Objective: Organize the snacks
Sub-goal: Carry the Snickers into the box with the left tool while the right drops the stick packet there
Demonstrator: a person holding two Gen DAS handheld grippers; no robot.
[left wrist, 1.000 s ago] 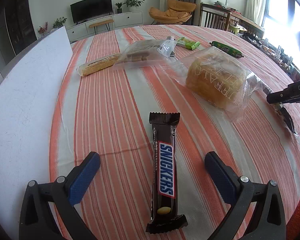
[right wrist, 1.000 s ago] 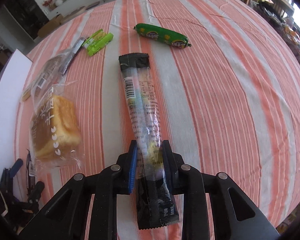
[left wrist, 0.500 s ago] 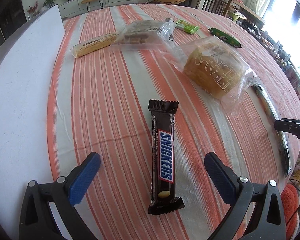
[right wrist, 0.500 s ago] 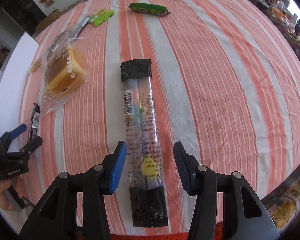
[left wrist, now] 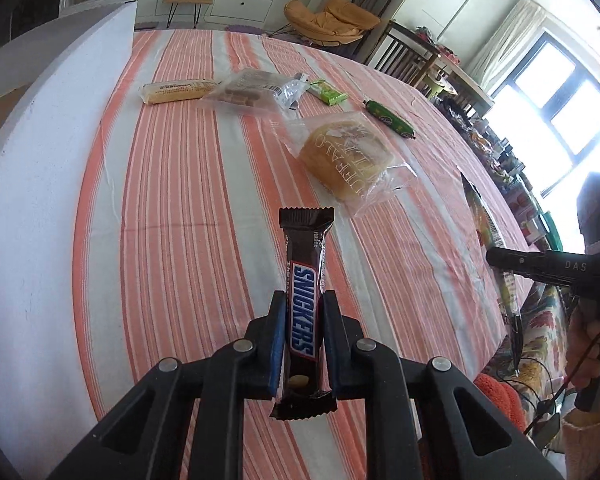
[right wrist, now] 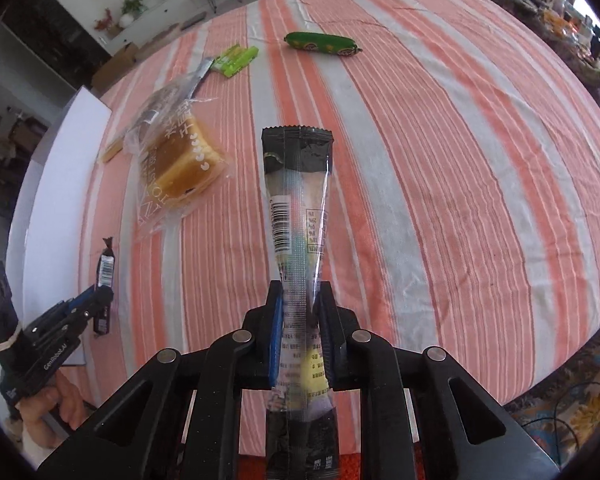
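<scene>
Left wrist view: left gripper has just clamped onto the Snickers bar at lower centre, pads pressing both sides, bar standing clear of the striped tablecloth. Step in hand looks like pick-up done, carry next; no tray or box visible, so the drop spot cannot be told. White board fills the left of frame. Upper centre: bagged bread, clear bag of brown biscuits, yellow wrapped cake bar, green candy pack, green sausage stick. Bags are sealed, each holding its own snack.

Right wrist view: right gripper has just closed on the long clear-and-black snack sachet, centre frame, pinched at its lower half, top end free and lifted. The left one shows at lower left with a person's hand under it. Next move probably needs both held items grouped near the others
</scene>
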